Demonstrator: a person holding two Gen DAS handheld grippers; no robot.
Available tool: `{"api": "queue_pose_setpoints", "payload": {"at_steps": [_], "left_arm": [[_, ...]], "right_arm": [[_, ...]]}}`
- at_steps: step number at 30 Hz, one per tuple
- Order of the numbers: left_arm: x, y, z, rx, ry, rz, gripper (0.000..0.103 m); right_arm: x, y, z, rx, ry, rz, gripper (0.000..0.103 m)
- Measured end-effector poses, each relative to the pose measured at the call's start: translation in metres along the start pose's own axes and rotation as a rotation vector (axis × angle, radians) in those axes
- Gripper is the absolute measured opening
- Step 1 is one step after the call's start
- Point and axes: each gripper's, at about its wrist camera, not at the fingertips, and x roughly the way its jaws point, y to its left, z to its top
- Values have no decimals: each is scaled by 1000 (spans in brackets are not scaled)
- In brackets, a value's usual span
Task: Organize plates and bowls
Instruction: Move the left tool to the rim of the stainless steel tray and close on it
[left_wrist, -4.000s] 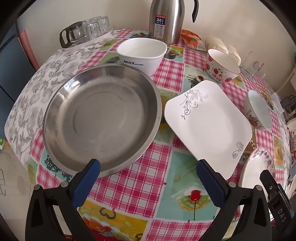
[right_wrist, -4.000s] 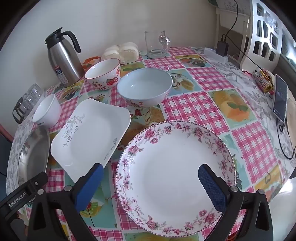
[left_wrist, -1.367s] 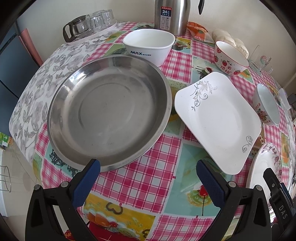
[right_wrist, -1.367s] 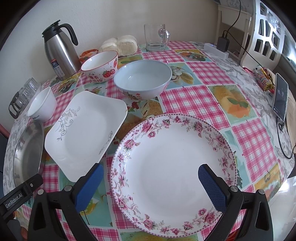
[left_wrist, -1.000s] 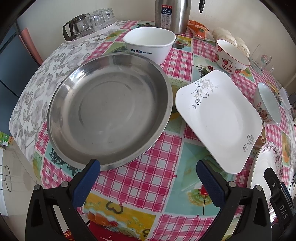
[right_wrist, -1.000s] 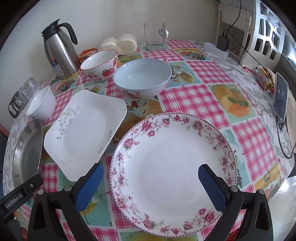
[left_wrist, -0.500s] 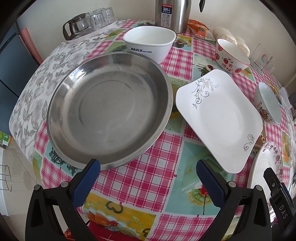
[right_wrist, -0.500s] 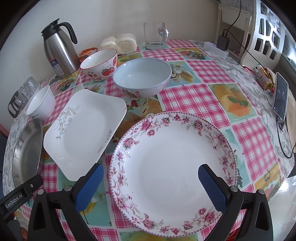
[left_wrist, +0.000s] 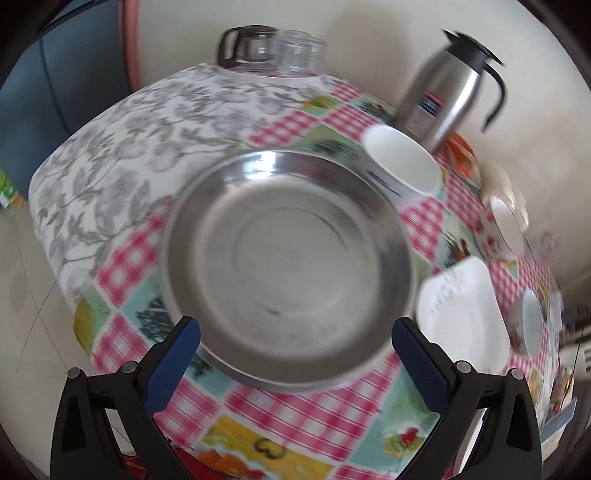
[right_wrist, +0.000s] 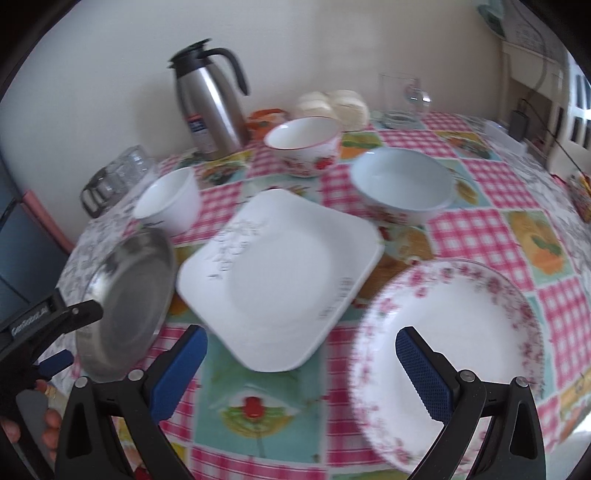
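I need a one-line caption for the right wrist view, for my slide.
Open right gripper faces a square white plate between a steel pan and floral plate.

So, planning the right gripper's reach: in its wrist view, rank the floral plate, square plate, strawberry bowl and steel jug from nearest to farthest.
1. Floral plate, under the right gripper, right side.
2. Square plate, centre.
3. Strawberry bowl, behind.
4. Steel jug, back left by the wall.

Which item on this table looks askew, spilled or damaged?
Nothing is spilled or visibly broken. The square white plate sits cornerwise, at an angle to the steel pan beside it. Both frames are motion-blurred, so fine chips cannot be ruled out.
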Motion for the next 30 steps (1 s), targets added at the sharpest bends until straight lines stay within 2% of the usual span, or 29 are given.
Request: {"api": "queue_pose_setpoints", "payload": {"at_steps": [5, 8, 12, 18, 21, 24, 30], "left_arm": [[7, 25, 13, -80, 19, -2, 103], [10, 37, 20, -106, 0, 4, 103], [12, 56, 30, -146, -57, 3, 103], [12, 76, 40, -183, -155, 5, 103], [19, 81, 44, -168, -134, 16, 103], [29, 90, 44, -208, -83, -4, 103], [40, 107, 43, -281, -36, -8, 103]], "right_arm": [[6, 38, -7, -76, -1, 69, 103], [12, 57, -11, -102, 13, 107, 103], [21, 76, -14, -107, 35, 157, 103], [39, 95, -17, -94, 69, 180, 103], [47, 99, -18, -75, 89, 192, 103], [52, 103, -19, -58, 100, 203, 99], [63, 110, -18, -44, 120, 230, 84]]}}
